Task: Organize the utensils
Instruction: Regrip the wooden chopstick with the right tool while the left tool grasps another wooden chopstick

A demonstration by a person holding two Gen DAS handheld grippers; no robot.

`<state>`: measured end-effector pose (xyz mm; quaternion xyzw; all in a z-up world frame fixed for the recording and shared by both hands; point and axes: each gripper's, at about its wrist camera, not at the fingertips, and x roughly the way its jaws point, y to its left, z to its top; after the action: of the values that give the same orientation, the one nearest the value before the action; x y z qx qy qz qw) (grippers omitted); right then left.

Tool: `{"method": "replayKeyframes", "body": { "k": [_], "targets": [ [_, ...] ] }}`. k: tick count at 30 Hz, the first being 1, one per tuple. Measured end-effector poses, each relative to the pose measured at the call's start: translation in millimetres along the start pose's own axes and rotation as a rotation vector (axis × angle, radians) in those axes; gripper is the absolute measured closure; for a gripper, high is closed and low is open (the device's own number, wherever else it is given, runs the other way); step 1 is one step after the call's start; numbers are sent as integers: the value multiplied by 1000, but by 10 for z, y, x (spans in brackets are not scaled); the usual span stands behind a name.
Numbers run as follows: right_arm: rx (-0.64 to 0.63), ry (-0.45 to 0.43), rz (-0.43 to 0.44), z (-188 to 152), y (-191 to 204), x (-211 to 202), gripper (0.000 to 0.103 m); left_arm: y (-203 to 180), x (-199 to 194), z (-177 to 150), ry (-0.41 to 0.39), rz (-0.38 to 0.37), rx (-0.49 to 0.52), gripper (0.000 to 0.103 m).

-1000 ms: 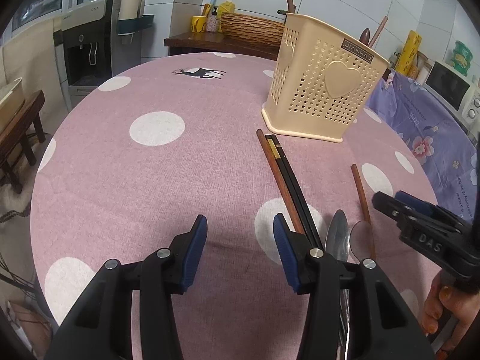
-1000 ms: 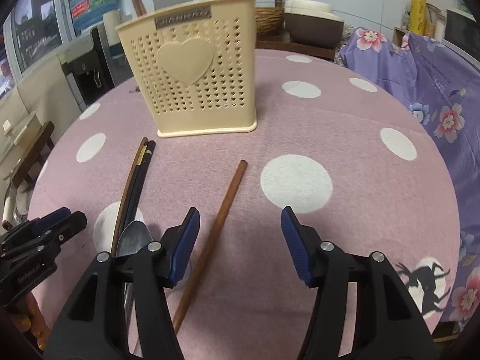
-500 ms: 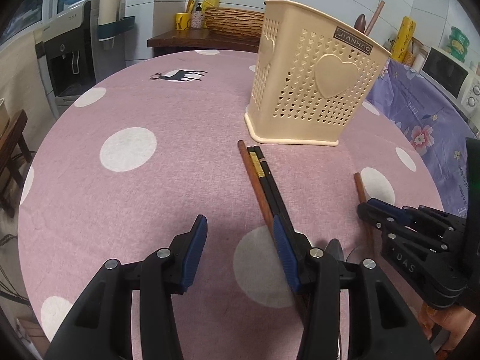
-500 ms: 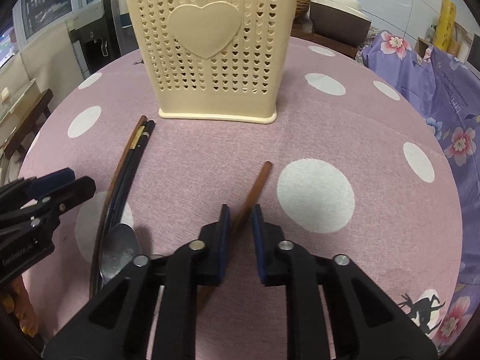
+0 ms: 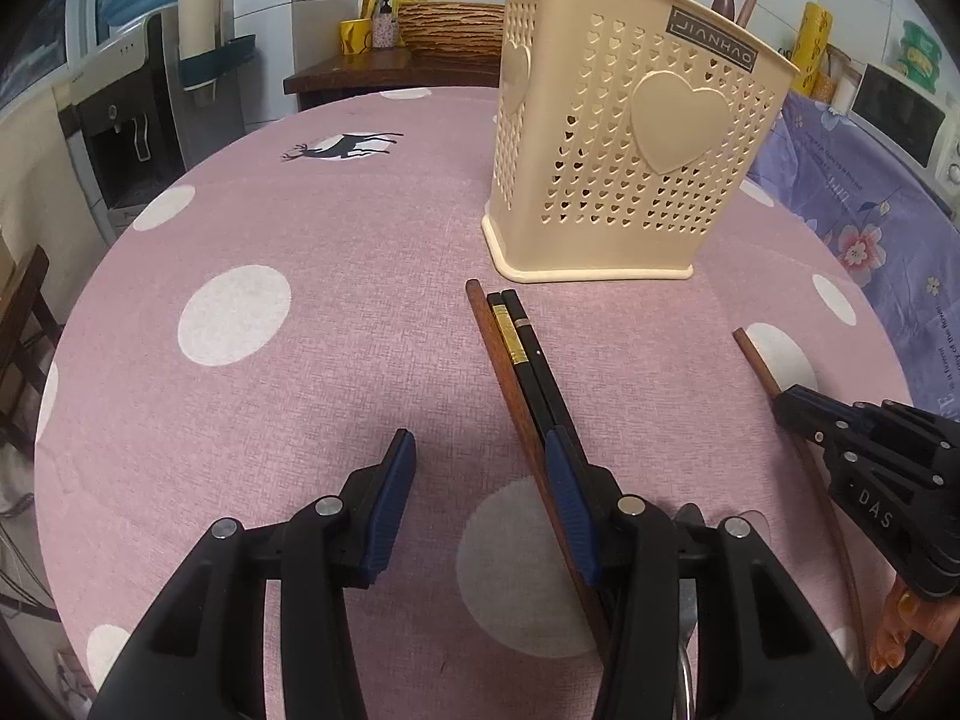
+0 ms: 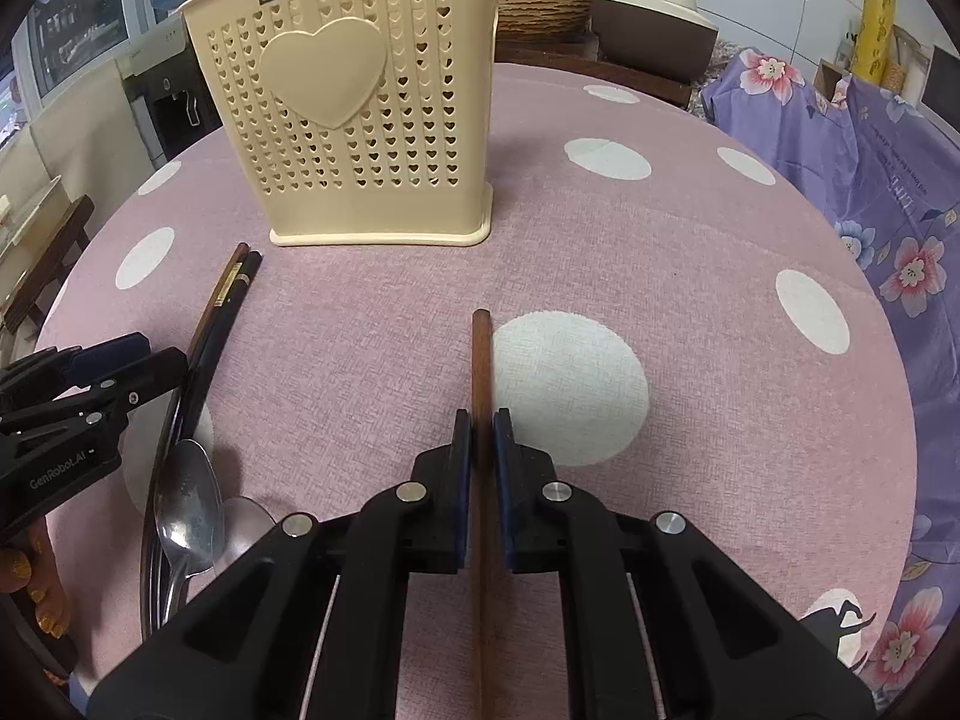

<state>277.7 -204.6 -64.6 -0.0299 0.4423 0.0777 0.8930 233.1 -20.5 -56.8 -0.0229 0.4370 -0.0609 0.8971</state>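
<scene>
A cream perforated utensil holder (image 5: 630, 150) (image 6: 360, 120) stands at the far middle of the table with a few utensils upright in it. My right gripper (image 6: 482, 420) (image 5: 786, 402) is shut on a single brown chopstick (image 6: 481, 354) (image 5: 757, 360) lying on the cloth. My left gripper (image 5: 480, 444) (image 6: 162, 360) is open low over a bundle of one brown and two black chopsticks (image 5: 516, 348) (image 6: 225, 300). The brown one runs between its fingers and the black ones pass under the right finger. Two metal spoons (image 6: 186, 498) lie beside the bundle.
The round table wears a pink cloth with white dots (image 5: 240, 360). A purple floral cover (image 6: 870, 180) lies to the right. A water dispenser (image 5: 132, 120), a wicker basket (image 5: 450, 24) and a microwave (image 5: 900, 114) stand beyond the table. A person's fingers (image 5: 900, 630) hold the right gripper.
My right gripper has closed from wide open onto the single brown chopstick. Both grippers have moved forward toward the holder. The left gripper has stayed open.
</scene>
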Motion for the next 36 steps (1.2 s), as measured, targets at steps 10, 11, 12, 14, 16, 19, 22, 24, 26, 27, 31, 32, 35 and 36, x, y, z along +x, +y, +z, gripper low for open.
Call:
{"method": "replayKeyframes", "body": {
  "k": [10,11,12,14,16,19,22,24,26,27,31,32,35,36],
  "targets": [
    [27,-5,21,-3,-42,-3,94,255,-64,-12,9,6,-62,64],
    [24,-6,18,2,-32,0,94,260,-65,8,8,-3,-73,64],
    [22,-7,14,3,-21,2,94,237,-67,20,4,-8,-72,64],
    [18,-8,10,2,-7,2,93,151,-61,34,1,-20,-56,64],
    [20,-10,15,-8,-12,-2,92,60,-40,39,5,-39,-43,64],
    [27,-10,22,-17,-23,-10,92,-78,19,21,8,14,3,63],
    [24,-11,23,-18,-24,-10,92,-47,-9,-3,-10,36,13,62],
    [25,-12,27,-19,-29,-9,92,53,-23,5,1,75,8,62],
    [28,-14,29,-20,-31,-7,92,230,-23,29,6,63,-39,62],
    [27,-15,27,-20,-28,-6,92,311,-28,38,9,48,-72,62],
    [25,-15,43,-18,-7,-3,80,356,-51,80,-1,44,-91,62],
    [21,-13,46,-13,11,-1,78,325,-47,99,-1,37,-86,62],
    [12,-12,28,-4,50,3,76,242,-24,137,-3,27,-81,62],
    [19,-14,28,-6,44,2,77,228,-8,156,-3,27,-79,62]
  ]
}}
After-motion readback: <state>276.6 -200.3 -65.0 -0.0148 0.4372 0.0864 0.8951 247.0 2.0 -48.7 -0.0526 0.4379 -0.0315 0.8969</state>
